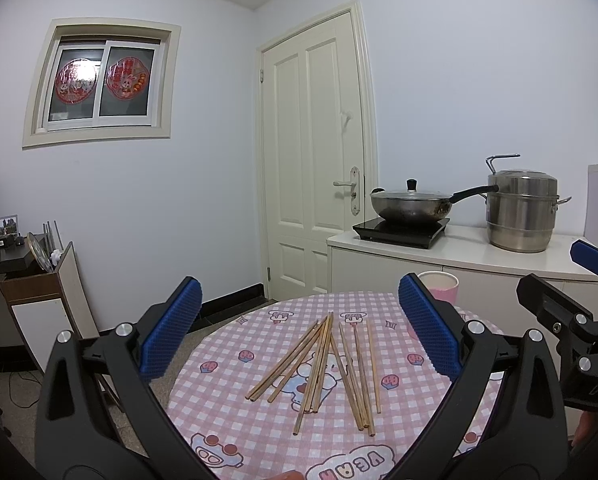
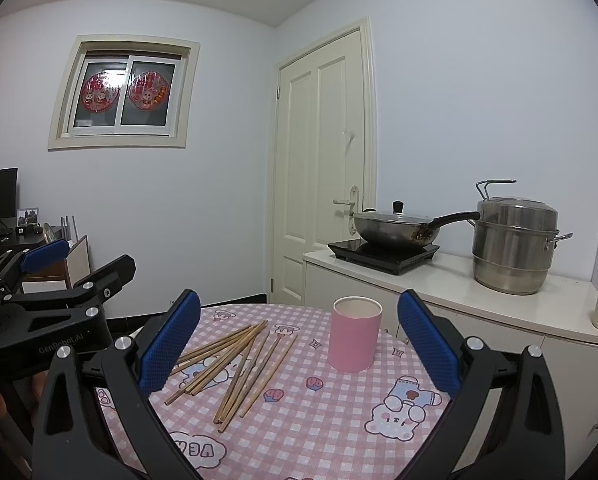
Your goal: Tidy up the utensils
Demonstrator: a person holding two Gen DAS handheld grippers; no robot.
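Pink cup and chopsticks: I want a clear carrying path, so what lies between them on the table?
Nothing: in the right wrist view only bare checked tablecloth separates the chopsticks from the pink cup, which stands upright and apart from them.

Left hand-held gripper [image 1: 299, 334] gapes wide above scattered chopsticks [image 1: 327, 372] on checked tablecloth [image 1: 227, 412]; pink cup [image 1: 443, 286] behind.

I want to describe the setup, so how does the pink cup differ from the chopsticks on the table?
The pink cup stands upright; the chopsticks lie flat. The cup is one wide cylinder; the chopsticks are many thin wooden sticks in a loose, crossing scatter. Both rest on the checked tablecloth, apart from each other, with neither open gripper touching them.
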